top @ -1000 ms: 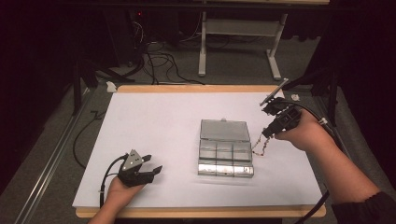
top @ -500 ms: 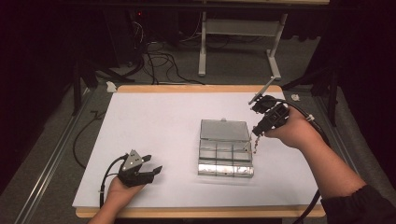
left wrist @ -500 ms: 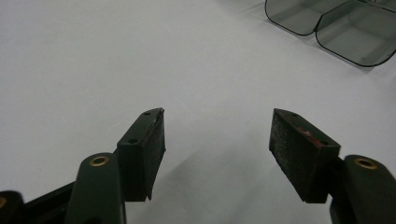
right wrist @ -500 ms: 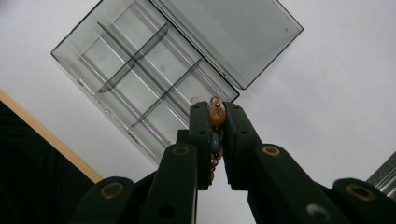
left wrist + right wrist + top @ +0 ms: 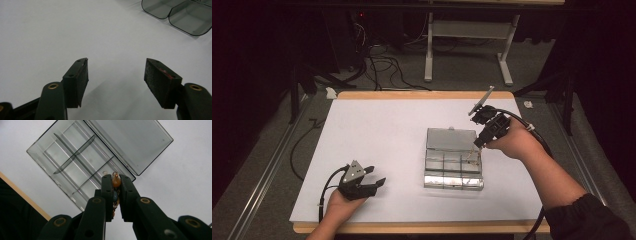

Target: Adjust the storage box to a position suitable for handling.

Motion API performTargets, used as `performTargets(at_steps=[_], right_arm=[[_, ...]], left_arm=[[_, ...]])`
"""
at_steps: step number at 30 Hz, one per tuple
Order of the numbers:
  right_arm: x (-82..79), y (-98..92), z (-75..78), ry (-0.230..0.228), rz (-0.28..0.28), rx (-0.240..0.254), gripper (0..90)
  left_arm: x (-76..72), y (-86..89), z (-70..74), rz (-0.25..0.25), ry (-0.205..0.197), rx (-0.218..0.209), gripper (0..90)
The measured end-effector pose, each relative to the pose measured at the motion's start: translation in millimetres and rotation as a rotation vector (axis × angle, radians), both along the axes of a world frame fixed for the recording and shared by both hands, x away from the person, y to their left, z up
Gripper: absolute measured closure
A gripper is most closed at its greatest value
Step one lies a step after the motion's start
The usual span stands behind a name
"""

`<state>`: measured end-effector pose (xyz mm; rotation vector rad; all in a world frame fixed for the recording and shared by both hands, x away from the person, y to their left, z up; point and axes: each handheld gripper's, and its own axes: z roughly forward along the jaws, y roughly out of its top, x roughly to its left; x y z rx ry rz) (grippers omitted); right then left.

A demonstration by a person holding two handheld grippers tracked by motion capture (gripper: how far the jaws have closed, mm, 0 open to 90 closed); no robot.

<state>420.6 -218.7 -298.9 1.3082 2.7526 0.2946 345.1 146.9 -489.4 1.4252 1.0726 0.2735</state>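
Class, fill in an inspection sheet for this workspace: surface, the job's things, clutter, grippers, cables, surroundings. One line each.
Surface: white table top with a wooden edge.
Job's things: clear compartment box lying open, lid flat behind it; beaded bracelet clamped in the right gripper.
Clutter: nothing seen on the table.
Grippers: left gripper open, low over the near left of the table, nothing between its jaws; right gripper shut on the bracelet, over the box's right edge.
Cables: one cable trails from each gripper; more lie on the floor beyond.
Surroundings: dark room, grey floor, white frame legs behind.
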Motion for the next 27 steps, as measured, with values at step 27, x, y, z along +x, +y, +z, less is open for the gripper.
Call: performTargets(at_steps=[27], right_arm=[[10.3, 3.8, -56.4, 0.050, 0.001, 0.008, 83.7]], left_arm=[[-0.2, -0.5, -0.2, -0.002, -0.002, 0.003, 36.3]])
